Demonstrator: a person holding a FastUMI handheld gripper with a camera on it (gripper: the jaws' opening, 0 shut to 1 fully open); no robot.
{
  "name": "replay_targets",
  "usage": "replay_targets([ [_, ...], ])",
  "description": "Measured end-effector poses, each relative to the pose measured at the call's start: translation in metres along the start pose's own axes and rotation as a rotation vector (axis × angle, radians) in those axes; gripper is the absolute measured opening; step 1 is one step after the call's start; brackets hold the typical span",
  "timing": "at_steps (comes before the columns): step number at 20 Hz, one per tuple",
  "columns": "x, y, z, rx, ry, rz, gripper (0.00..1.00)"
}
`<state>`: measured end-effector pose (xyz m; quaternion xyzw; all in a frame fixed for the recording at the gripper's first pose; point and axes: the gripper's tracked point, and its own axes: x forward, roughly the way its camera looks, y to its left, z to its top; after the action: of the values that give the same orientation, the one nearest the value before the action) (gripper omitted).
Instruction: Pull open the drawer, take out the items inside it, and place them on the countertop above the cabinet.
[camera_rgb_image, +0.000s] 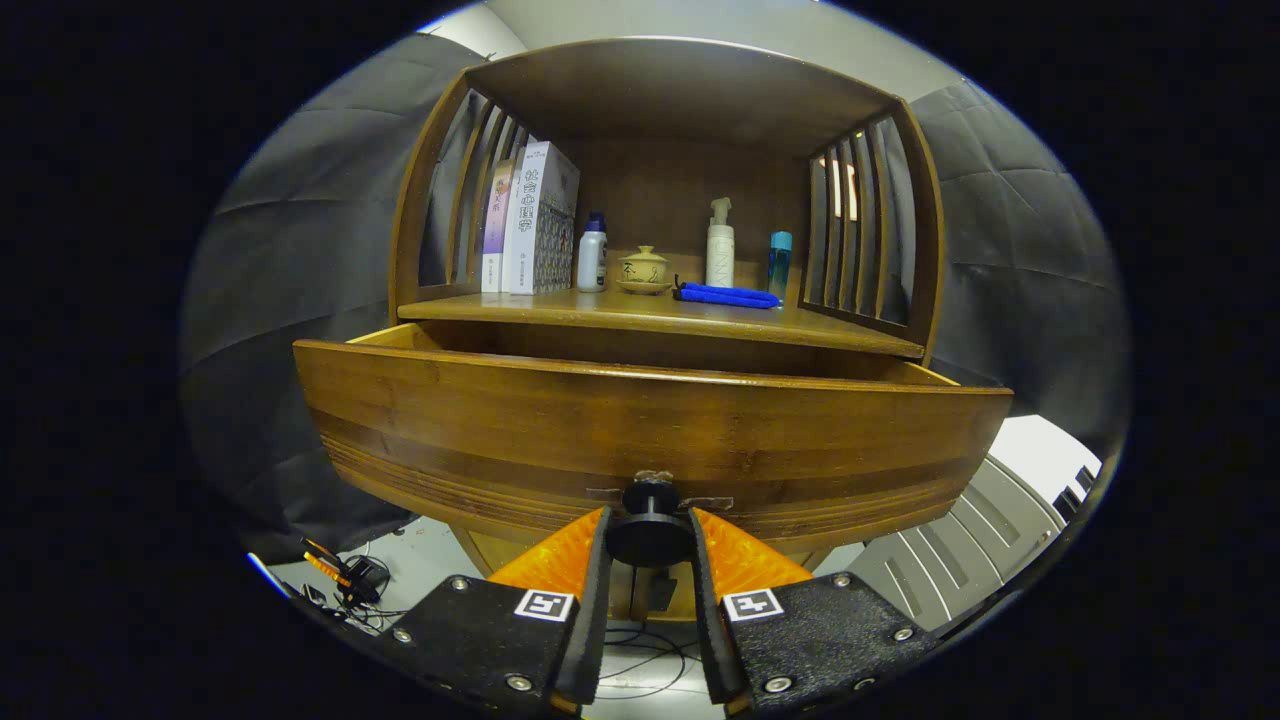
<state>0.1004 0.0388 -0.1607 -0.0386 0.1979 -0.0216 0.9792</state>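
- I have the gripper (650, 535) closed on the drawer knob (650, 535); both fingers press against the round dark knob, one on each side.
- The drawer (650, 430) is pulled partway out of the wooden cabinet (920, 250), its curved front just ahead of the fingers.
- From this low angle I cannot see inside the drawer, so its contents stay hidden to me.
- Above the drawer lies the surface (660, 318), the open cabinet shelf. At about 11 o'clock from the knob stand upright books (530, 220), with a small white bottle with a blue cap (592, 252) just beside them.
- Near 12 o'clock sits a small lidded ceramic pot on a saucer (643, 270), possibly a teacup.
- Toward 1 o'clock lies a blue folded cloth (728, 295), with a white pump bottle (720, 245) and a slim blue bottle (780, 258) behind it.
- Cables (350, 585) lie on the floor at 8 o'clock.
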Motion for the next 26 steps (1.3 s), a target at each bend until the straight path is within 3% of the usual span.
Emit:
replay_targets([
  [17,-0.061,0.013,-0.033,-0.016,0.048,0.027,0.4],
  [20,-0.068,0.009,-0.013,0.013,-0.028,0.03,0.5],
  [26,-0.094,0.001,0.031,0.007,-0.137,0.01,0.95],
])
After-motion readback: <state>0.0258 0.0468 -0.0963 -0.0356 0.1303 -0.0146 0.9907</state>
